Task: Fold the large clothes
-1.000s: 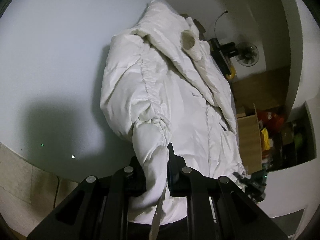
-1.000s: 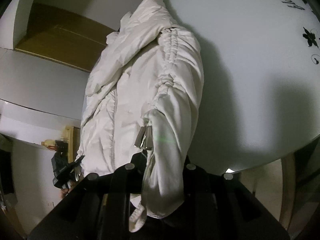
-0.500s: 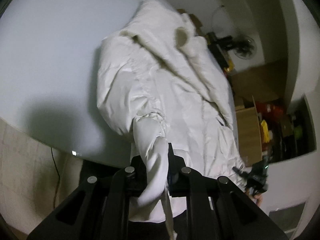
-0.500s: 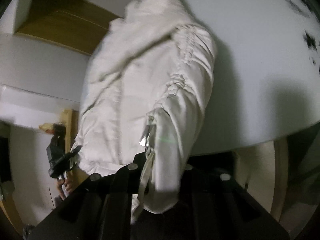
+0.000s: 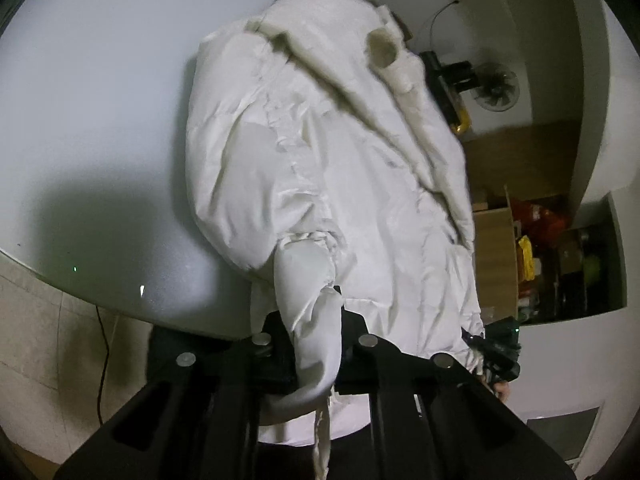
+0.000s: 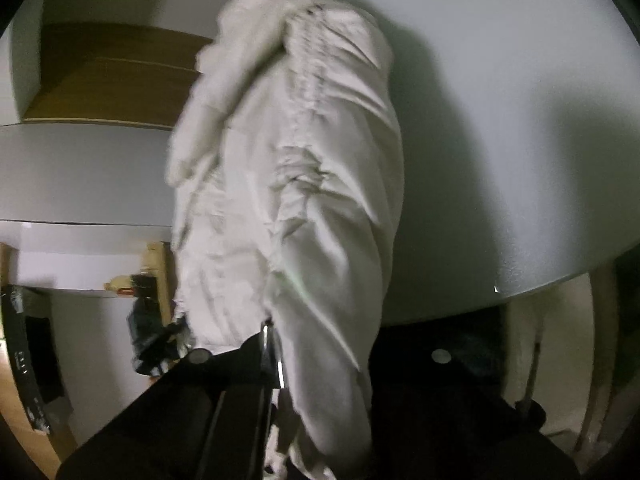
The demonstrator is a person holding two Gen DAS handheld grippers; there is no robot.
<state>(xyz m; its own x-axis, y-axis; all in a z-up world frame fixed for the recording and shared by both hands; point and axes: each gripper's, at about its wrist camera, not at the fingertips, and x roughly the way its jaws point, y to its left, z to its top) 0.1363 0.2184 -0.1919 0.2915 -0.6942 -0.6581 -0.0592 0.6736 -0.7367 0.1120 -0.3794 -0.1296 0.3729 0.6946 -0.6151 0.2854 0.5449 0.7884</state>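
Note:
A white puffer jacket (image 5: 340, 160) lies lengthwise on the round white table (image 5: 100, 100), collar far, hem hanging over the near edge. My left gripper (image 5: 316, 332) has its jaws closing, pads pressed on a bunched corner of the hem. Its drawstring dangles below. In the right wrist view the jacket (image 6: 320, 180) is blurred. My right gripper (image 6: 320, 360) also has its jaws closing, clamped on the other hem corner beside a metal tag (image 6: 268, 340). Each gripper shows small in the other's view: the right gripper (image 5: 496, 356), the left gripper (image 6: 156, 340).
The table's rim (image 6: 520, 296) curves just ahead of both grippers, with a table leg (image 6: 536, 360) under it. A fan (image 5: 496, 88) and a cluttered wooden shelf (image 5: 496, 248) stand beyond the table. A black cable (image 5: 102, 340) runs down the tiled wall.
Both grippers have sunk a little with the hem still pinched. The jacket's lower part has slid toward the near table edge. The right view has tilted and blurred.

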